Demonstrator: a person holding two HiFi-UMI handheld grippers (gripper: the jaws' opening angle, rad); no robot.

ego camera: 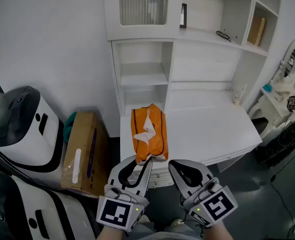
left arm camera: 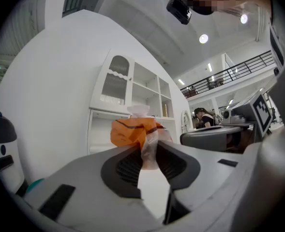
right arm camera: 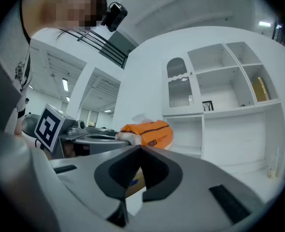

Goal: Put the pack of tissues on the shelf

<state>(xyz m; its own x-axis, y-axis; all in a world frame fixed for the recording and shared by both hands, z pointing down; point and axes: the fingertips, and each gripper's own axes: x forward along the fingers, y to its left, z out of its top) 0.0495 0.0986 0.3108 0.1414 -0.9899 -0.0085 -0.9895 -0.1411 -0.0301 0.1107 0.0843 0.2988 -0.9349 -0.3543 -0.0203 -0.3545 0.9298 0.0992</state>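
The pack of tissues (ego camera: 148,130) is an orange plastic-wrapped pack with a white tissue poking out of its top. It lies lengthwise over the front of the white desk (ego camera: 212,126). My left gripper (ego camera: 143,160) is shut on the crumpled wrapper end nearest me, and in the left gripper view the pack (left arm camera: 130,131) sticks up just past the left gripper (left arm camera: 149,150). Just to the right, my right gripper (ego camera: 180,164) is shut and holds nothing. From the right gripper (right arm camera: 140,151) the pack (right arm camera: 152,132) shows up and to the left. The white shelf unit (ego camera: 143,75) stands behind the desk.
A cardboard box (ego camera: 84,151) stands on the floor left of the desk, beside two white-and-black machines (ego camera: 17,129). Higher shelves hold a pair of glasses (ego camera: 224,35), a brown box (ego camera: 256,30) and a small picture frame (ego camera: 183,15). A person stands at the far right.
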